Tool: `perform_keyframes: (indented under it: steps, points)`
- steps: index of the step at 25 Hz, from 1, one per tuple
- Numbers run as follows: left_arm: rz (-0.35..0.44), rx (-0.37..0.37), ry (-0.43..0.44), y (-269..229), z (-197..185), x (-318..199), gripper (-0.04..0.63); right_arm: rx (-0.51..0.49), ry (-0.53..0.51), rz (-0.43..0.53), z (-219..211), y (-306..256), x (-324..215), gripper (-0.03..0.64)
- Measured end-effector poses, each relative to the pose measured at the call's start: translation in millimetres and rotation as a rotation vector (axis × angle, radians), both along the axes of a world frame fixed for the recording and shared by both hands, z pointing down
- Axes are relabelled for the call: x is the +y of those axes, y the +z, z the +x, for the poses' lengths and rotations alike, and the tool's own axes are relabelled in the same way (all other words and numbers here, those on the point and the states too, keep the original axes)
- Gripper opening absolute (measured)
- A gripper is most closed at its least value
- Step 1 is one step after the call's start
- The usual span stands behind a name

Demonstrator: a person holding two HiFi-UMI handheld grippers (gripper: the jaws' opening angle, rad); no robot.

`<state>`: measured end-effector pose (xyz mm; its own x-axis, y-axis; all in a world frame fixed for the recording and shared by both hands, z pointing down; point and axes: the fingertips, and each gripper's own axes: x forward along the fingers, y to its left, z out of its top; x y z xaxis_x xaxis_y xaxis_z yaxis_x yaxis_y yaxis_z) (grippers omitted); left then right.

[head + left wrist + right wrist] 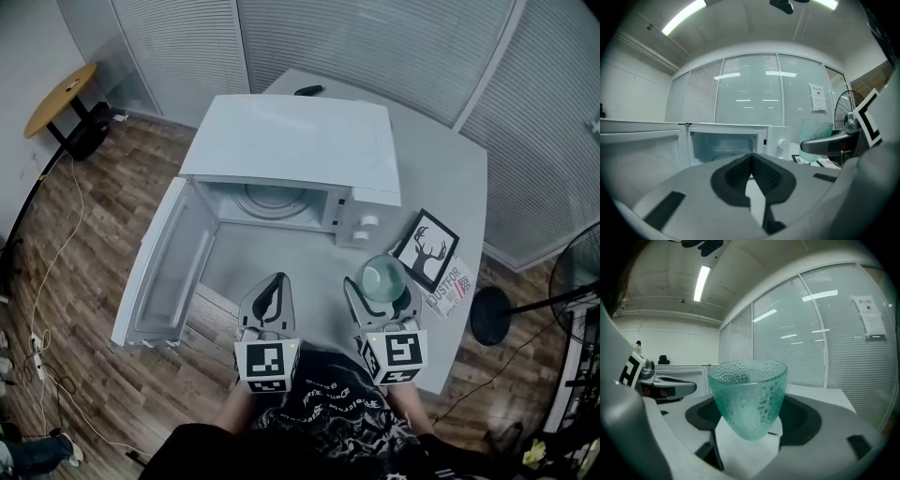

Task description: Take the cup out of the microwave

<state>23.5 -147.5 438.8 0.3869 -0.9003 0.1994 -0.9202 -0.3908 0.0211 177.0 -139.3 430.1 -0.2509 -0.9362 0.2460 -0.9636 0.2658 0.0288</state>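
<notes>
Task status: judged largely complete. The microwave (291, 150) stands on the table (441, 178) with its door (169, 272) swung fully open to the left. The cavity shows only the glass turntable (272, 200); no cup is inside it.

Cup location: the cup (382, 277), a green dimpled glass tumbler, is outside the cavity. It sits over the table in front of the control-knob panel, near a framed deer picture (427, 247).

Right gripper (382, 289): the jaws are clamped on the cup. In the right gripper view, the cup (747, 397) stands upright, centred between the two jaws, which grip its lower body, with the rim well above them. Whether the cup's base touches the table cannot be determined.

Left gripper (275, 286): the jaws are closed together with nothing between them, as the left gripper view confirms (751, 158). It points toward the open cavity, beside the right gripper and apart from the cup.

Remaining work, as judged: set the cup on the table and release it.
</notes>
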Motion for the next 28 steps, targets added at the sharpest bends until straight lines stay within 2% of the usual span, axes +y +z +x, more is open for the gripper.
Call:
perform_keyframes:
  steps: [28]
  points:
    - [0.018,-0.008,-0.022,-1,-8,4,0.005,0.025,-0.047,0.024,-15,2,0,0.367]
